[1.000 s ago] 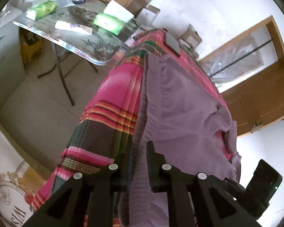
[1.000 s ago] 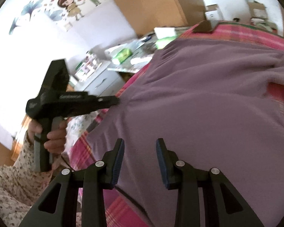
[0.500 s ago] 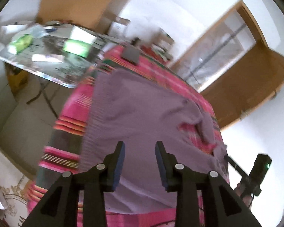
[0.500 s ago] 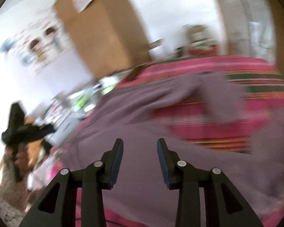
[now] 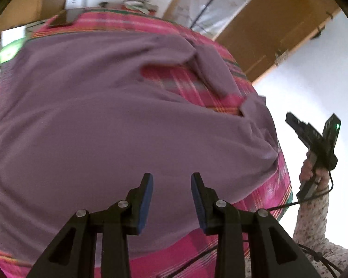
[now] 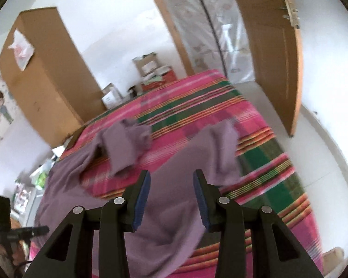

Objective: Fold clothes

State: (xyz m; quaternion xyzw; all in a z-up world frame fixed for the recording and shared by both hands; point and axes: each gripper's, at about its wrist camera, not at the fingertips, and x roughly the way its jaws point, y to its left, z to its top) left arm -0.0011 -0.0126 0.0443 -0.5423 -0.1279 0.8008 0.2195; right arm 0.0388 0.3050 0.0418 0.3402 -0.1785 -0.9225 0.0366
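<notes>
Left wrist view. One purple garment (image 5: 118,120) lies spread on one pink striped bedspread (image 5: 197,92). One pair of tongs fills the lower frame: the left gripper (image 5: 171,199), two fingers with blue pads (image 5: 145,205). The jaws are opening and stand apart about halfway; nothing is between them and nothing is held. The garment lies ahead of and below the fingertips, reaching out to both sides of them; the pads do not touch it. One folded sleeve (image 5: 215,74) lies ahead and to the right of the tips, with bare bedspread showing between it and the garment body. To the far right, one hand (image 5: 313,173) in a patterned sleeve (image 5: 310,217) holds the second tool, the right gripper (image 5: 317,134), well apart from the garment's edge.

Right wrist view. The right gripper (image 6: 171,199) shows two fingers, jaws parted about halfway and empty. The garment (image 6: 169,220) lies directly beneath and ahead of the tips. Two sleeves are counted: one (image 6: 125,148) ahead and left of the tips, bunched; one (image 6: 222,153) ahead and right, lying straighter. Striped bedspread (image 6: 255,162) shows between and beyond them. The left gripper (image 6: 14,231) appears at the far lower left, beside the garment's left edge; its jaw state cannot be told from this view. One tall brown cabinet (image 6: 46,81) and one open wooden door (image 6: 273,58) stand beyond the bed.
</notes>
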